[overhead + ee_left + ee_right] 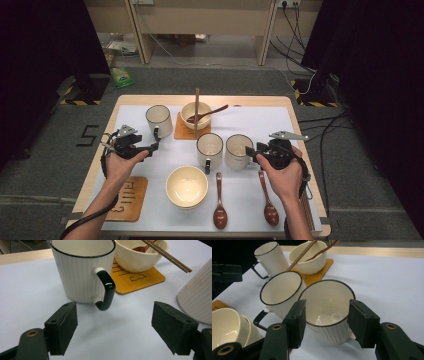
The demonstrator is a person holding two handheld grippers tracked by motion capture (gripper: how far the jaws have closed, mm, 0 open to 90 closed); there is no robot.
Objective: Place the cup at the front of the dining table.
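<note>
Cream ribbed ceramic with a thin black rim forms the three mugs standing on the pale matte sheet (300, 125) that is covering the wooden table (295, 102). The left gripper (156, 137) is hovering with its matte black jaws spread wide and holding nothing; in the left gripper view the far-left mug (81, 270) is standing upright just beyond the jaws, its glossy black loop handle (106, 290) pointing toward the gap between them without touching either pad. The right gripper (248, 151) is straddling the right-hand mug (328, 312): its jaws are sitting at either side of the handle end of the mug, close against the ribbing, but whether the pads are pressing on it cannot be determined. This mug is standing upright near the table's centre, just beside the middle mug (280, 293), whose black handle is pointing toward the person. Behind them a smooth cream bowl (195, 116) is resting on a square orange-brown wooden coaster (181, 133) and is holding slim wooden chopsticks (197, 107) and a dark wooden spoon (210, 112). A second round cream bowl (186, 186) is sitting near the front edge, with two glossy brown spoons (220, 205) lying to its right and another engraved wooden coaster (127, 198) lying at front left.
</note>
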